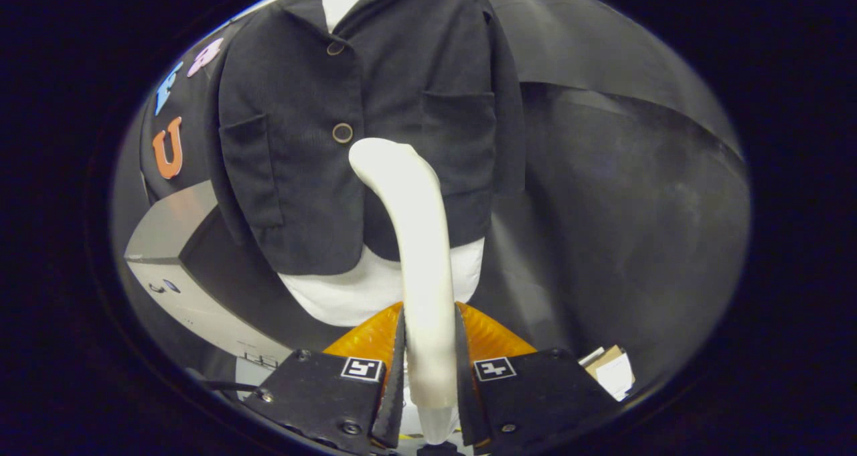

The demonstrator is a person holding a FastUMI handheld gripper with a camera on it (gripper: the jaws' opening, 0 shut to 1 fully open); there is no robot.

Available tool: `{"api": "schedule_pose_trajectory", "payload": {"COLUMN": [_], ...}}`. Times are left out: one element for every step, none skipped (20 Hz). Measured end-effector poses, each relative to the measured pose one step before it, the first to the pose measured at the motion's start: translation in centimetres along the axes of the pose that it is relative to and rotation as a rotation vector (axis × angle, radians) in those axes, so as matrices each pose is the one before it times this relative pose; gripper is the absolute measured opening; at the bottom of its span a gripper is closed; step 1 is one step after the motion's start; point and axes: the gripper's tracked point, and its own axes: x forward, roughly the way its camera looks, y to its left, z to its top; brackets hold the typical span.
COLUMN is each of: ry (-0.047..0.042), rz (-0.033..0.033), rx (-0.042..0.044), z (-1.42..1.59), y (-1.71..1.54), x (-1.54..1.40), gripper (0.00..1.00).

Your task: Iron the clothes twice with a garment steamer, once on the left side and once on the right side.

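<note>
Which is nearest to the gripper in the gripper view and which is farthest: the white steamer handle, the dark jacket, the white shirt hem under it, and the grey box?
1. Steamer handle: clamped between the gripper's fingers.
2. White shirt hem: just ahead of the fingers, below the jacket.
3. Dark jacket: beyond the hem, with the steamer's head at its front.
The grey box, off to the left, is too uncertain in depth to rank.

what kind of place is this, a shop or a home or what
Likely a staged recording booth, not a home or shop. Black cloth drapes behind as a wall, a dark jacket hangs over a white garment, and the tool is shut on a white steamer.
</note>
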Motion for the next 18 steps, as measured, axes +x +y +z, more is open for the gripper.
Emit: {"api": "schedule_pose_trajectory", "payload": {"ry": [0.00848,0.00564,0.00772,0.00439,-0.00082,-0.00131,-0.00417,-0.00833,-0.00702,-0.00717,-0.00973,-0.00881,-0.00486,-0.00911,-0.00994,-0.00717,-0.00077,-0.00508], "rz": [0.00822,0.00822,0.01167,0.01392,0.01347,0.01748,0.02247,0.02180,0.02152,0.01706,0.01266,0.00749,0.00667,0.00872,0.00636,-0.00146,-0.00501,-0.00178], "rx": [-0.00232,0.00287,0.00539,0.00931,0.00822,0.01180,0.00790,0.00738,0.00037,-0.00381,-0.00564,-0.00745,-0.00547,0.01297,0.01127,0.00407,-0.00195,0.00967], "z": [-0.421,-0.399,-0.226,-0.299,-0.060,0.082,0.143,0.151,0.107,-0.119,-0.150,-0.167,-0.164,-0.097,-0.062,-0.136,-0.159,-0.099], "y": [-0.269,-0.291,0.133,0.093,-0.008,-0.173,-0.120,-0.440,-0.148,-0.303,-0.294,-0.261,-0.242,-0.059,0.164,-0.195,-0.280,-0.175], "x": [0.215,0.271,0.039,0.340,0.262,0.111,0.141,0.073,0.241,0.106,0.172,0.107,0.085,-0.009,-0.186,-0.159,-0.396,-0.819], "gripper": [0.37,0.37,0.37,0.37,0.37,0.37,0.37,0.37,0.37,0.37,0.37,0.37,0.37,0.36,0.37,0.37,0.37,0.37]}}
